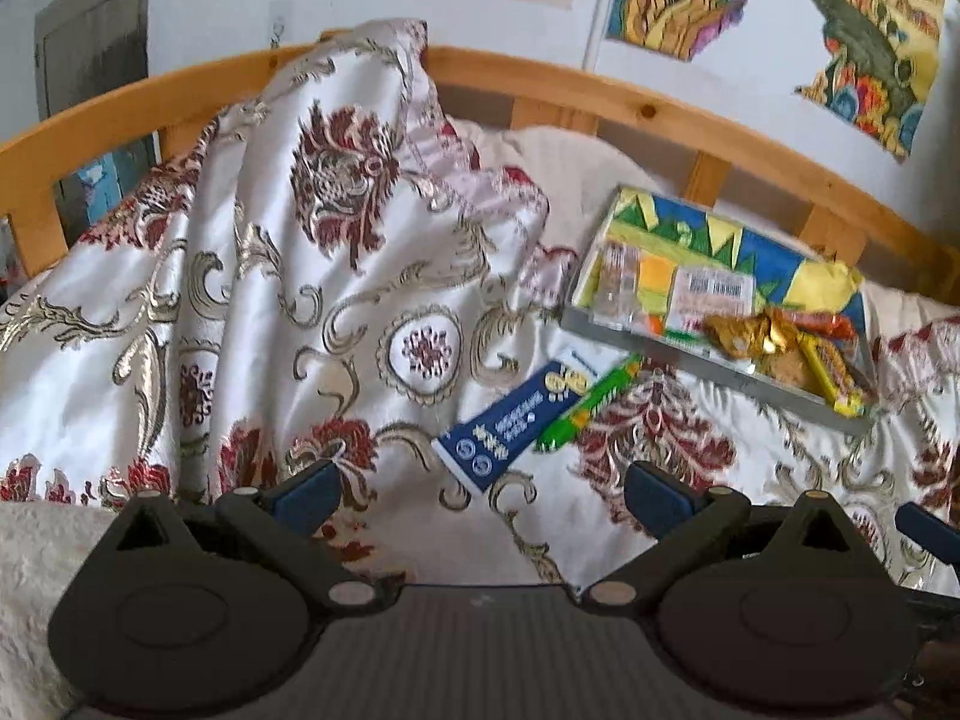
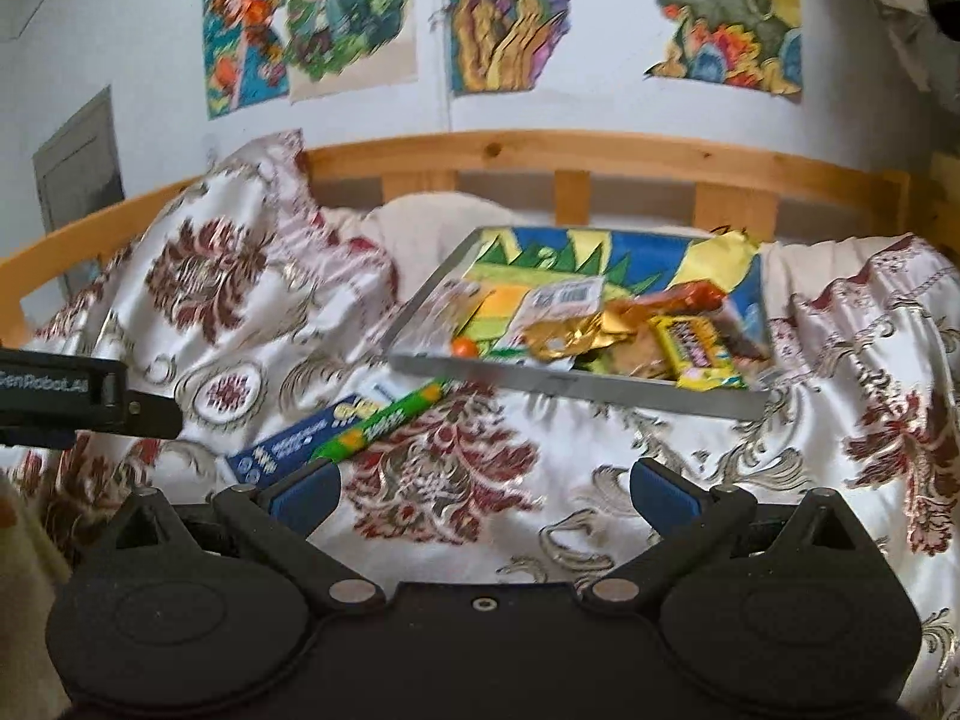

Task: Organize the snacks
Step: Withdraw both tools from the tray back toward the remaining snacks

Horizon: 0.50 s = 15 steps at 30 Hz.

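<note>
A shallow grey tray (image 1: 606,333) (image 2: 576,387) with a colourful lining lies on the bedspread and holds several snacks: a gold wrapper (image 1: 750,333) (image 2: 576,330), a yellow bar (image 1: 831,375) (image 2: 696,351), an orange packet (image 2: 690,297) and a barcoded clear pack (image 1: 711,291) (image 2: 564,297). In front of the tray lie a blue packet (image 1: 516,420) (image 2: 294,438) and a green stick pack (image 1: 591,402) (image 2: 384,420), side by side. My left gripper (image 1: 483,495) is open, just short of the blue packet. My right gripper (image 2: 483,495) is open and empty over the bedspread, its left finger near the green pack's end.
A white bedspread with red and gold flowers (image 1: 300,300) (image 2: 600,480) covers the bed and rises in a heap at the left. A wooden rail (image 1: 540,81) (image 2: 600,150) runs behind. The left gripper's body (image 2: 78,399) juts in from the left.
</note>
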Motion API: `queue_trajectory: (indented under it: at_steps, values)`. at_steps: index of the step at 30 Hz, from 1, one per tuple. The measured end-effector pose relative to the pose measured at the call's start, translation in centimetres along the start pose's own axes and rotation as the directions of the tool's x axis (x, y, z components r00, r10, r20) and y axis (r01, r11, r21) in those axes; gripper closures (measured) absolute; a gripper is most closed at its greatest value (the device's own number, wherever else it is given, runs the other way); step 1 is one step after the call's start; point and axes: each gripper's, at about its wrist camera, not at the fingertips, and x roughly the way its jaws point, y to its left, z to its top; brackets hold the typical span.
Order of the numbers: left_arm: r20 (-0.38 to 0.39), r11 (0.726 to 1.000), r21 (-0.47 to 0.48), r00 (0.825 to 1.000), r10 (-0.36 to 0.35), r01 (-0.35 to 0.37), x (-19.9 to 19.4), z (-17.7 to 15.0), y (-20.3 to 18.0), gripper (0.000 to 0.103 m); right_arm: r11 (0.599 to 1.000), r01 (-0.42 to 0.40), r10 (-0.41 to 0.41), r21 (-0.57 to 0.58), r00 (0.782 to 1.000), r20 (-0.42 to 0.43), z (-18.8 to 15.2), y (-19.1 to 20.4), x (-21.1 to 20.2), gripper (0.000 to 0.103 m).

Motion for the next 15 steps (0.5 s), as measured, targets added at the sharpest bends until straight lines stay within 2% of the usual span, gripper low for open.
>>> queue_trajectory:
  at_steps: [4,9,15]
  values:
    - [-0.022,1.0,0.019,1.0,0.006,-0.005,0.4,0.1,-0.4,0.001,1.0,-0.008,0.007,-0.002,1.0,-0.028,-0.2,0.2,0.4,0.001]
    - [-0.086,0.997,0.07,0.996,-0.012,0.018,1.6,1.4,-0.8,0.001,1.0,0.01,-0.01,0.009,0.999,-0.054,-0.2,0.2,0.8,0.001]
    - [-0.096,0.981,0.194,0.995,0.01,0.009,3.5,3.8,-1.8,0.001,1.0,0.012,-0.011,0.018,0.997,-0.072,0.3,0.6,1.5,0.001]
